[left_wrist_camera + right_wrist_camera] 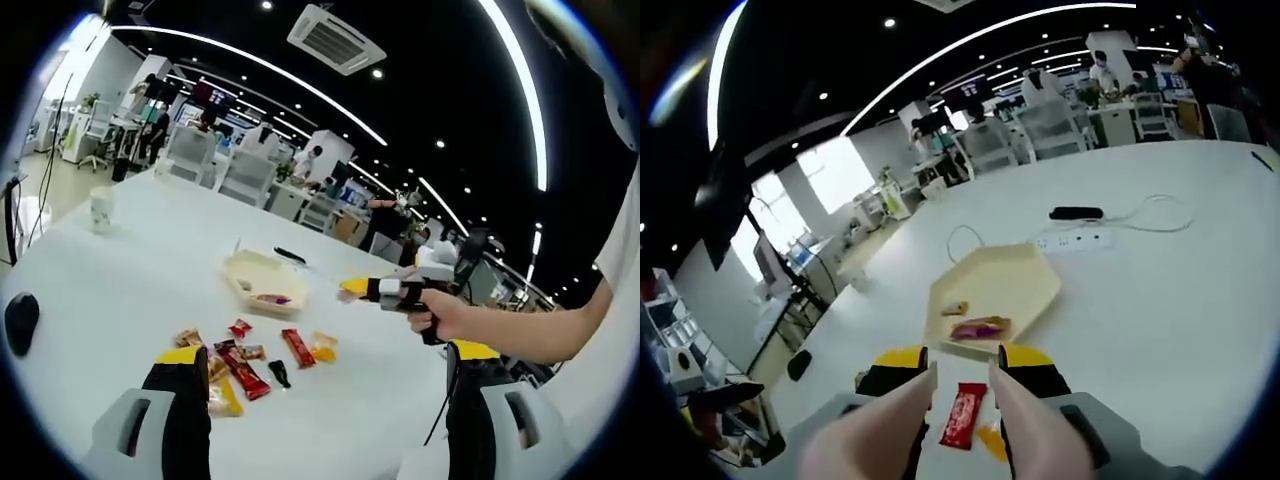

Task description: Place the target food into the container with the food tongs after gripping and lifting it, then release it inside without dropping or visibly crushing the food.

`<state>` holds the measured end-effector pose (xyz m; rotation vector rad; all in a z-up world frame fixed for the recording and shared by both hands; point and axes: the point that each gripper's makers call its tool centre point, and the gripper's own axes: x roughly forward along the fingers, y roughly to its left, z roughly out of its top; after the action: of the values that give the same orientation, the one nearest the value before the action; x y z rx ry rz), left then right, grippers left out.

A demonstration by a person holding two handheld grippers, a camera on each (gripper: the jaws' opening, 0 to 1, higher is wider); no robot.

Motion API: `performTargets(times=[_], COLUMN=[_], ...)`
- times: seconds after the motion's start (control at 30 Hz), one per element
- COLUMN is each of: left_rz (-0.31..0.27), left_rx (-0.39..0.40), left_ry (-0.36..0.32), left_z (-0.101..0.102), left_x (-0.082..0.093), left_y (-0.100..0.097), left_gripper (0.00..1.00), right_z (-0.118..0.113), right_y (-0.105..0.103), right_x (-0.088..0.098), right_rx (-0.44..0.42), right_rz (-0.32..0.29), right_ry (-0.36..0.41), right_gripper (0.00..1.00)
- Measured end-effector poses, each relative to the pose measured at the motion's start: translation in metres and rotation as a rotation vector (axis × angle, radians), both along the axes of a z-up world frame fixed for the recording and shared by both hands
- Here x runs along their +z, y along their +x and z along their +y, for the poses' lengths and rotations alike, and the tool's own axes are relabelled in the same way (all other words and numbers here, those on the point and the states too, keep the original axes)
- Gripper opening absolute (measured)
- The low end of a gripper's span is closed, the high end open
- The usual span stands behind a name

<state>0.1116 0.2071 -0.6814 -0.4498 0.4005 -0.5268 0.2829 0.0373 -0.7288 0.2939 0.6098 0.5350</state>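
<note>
A beige hexagonal container [1025, 272] lies on the white table, with a purple-wrapped snack [978, 328] and a small yellow piece [955, 307] inside. My right gripper [962, 362] is shut on beige food tongs [898, 418], whose two arms stand apart with nothing between their tips. In line with the gap lies a red snack packet [962, 415]. A hand holds the right gripper [355, 289] just right of the container [262, 275]. Several wrapped snacks lie loose, among them a red packet [297, 347] and a dark red bar [240, 368]. My left gripper [326, 352] hangs wide open above them.
A white cup [101, 209] stands far left and a black object [20, 318] lies near the table's left edge. Behind the container are a white power strip [1075, 240], a black item [1076, 212] and a looping cable. Office chairs and people stand beyond the table.
</note>
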Motion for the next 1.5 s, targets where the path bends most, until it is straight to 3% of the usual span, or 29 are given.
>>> performTargets(times=[0.77, 1.5], left_rz=[0.009, 0.024], left_rx=[0.018, 0.037], left_ry=[0.002, -0.012], left_z=[0.004, 0.009], left_x=[-0.002, -0.007], left_y=[-0.001, -0.007], left_gripper=[0.99, 0.99], right_z=[-0.008, -0.018], right_y=[-0.002, -0.021], right_x=[-0.020, -0.042], right_rx=[-0.058, -0.175], right_rz=[0.031, 0.099], right_ry=[-0.014, -0.044], right_gripper=[0.28, 0.28])
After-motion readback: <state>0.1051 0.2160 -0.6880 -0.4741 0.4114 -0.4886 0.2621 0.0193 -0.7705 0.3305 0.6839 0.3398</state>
